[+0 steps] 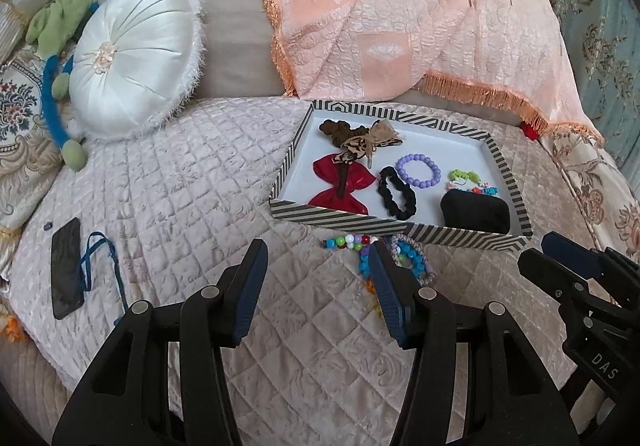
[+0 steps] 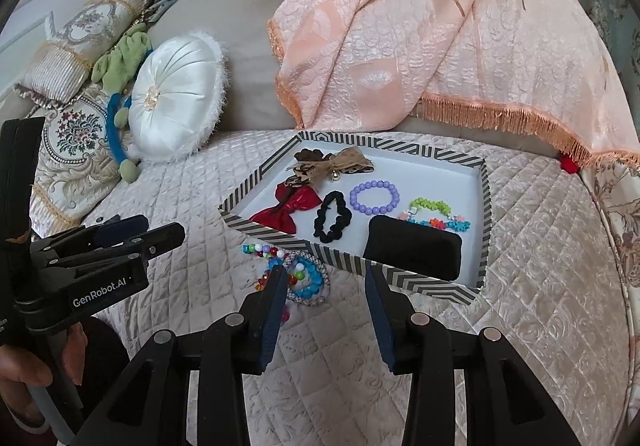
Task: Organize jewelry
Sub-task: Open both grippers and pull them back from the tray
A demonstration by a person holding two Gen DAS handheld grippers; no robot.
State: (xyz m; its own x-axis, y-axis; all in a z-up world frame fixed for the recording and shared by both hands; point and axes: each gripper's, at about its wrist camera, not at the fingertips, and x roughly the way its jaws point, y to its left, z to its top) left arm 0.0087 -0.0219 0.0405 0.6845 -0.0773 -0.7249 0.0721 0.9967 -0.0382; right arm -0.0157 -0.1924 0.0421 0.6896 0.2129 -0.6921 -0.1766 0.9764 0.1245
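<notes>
Striped tray point(image 2: 256, 170) sits on quilted bed cover point(image 1: 180, 182), holding red bow point(image 1: 340, 182), black scrunchie point(image 2: 332, 216), purple bead bracelet point(image 2: 375, 198), black case point(image 2: 414, 246) and small colourful pieces. Loose bead bracelets point(image 2: 304, 278) lie on the cover just outside the tray's near wall. Left gripper point(image 1: 320, 278) jaws apart, nothing between them. Right gripper point(image 2: 326, 302) jaws apart too, empty, hovering over the loose bracelets. Phone point(image 1: 66, 266) lies far left

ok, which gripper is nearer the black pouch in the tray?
Right. The right gripper is just short of the black pouch; the left gripper is off to its left, by the loose bead bracelets.
</notes>
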